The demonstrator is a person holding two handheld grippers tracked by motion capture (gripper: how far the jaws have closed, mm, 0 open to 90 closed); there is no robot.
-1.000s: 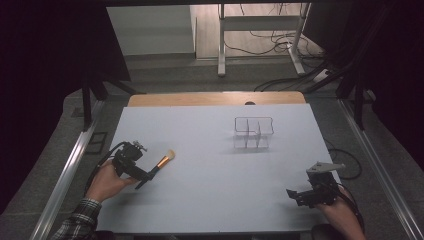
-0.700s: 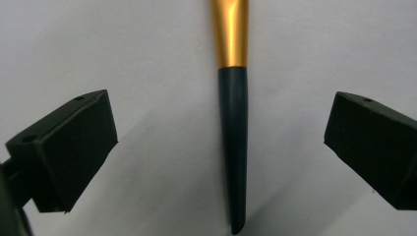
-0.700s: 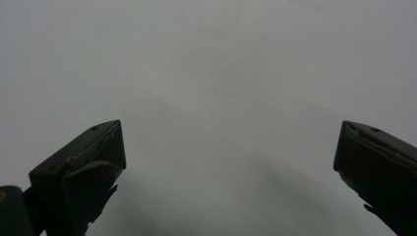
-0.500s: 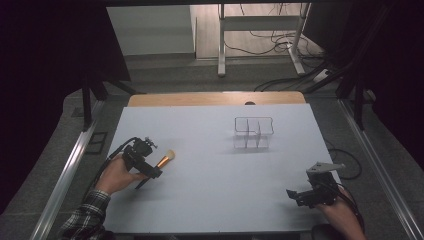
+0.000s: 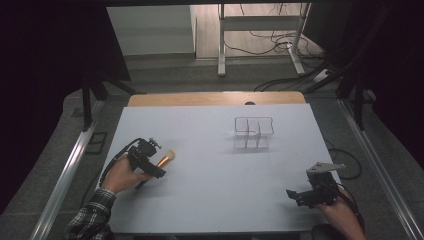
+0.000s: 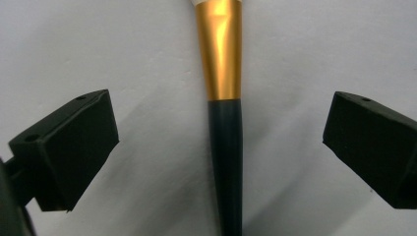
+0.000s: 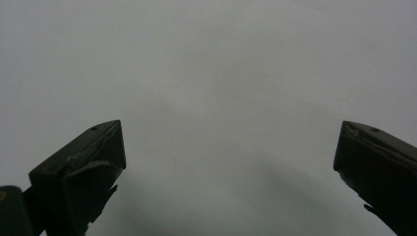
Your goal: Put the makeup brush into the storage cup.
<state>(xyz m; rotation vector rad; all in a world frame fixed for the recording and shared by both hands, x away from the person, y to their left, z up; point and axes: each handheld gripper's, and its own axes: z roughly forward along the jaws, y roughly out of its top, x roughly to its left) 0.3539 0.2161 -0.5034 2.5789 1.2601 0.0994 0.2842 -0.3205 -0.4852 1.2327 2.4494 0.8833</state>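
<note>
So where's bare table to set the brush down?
Most of the white table is bare: the wide middle between the left tool and right tool, and the stretch before the clear divided organizer. The makeup brush lies between open jaws at the left.

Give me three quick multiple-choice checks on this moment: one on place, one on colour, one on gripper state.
1. Where does the makeup brush with the black handle and gold ferrule lie?
A. between the left gripper's jaws
B. inside the clear plastic divided organizer
C. beside the right gripper

2. What colour is the white table's far edge strip?
A. blue
B. wood brown
C. red

3. How do the left gripper's jaws stand?
A. shut on the brush
B. shut on nothing
C. open, clear of the brush

Answers: 1 A, the handle runs up between both jaws; 2 B, the high view shows it; 3 C, gaps show on each side.
</note>
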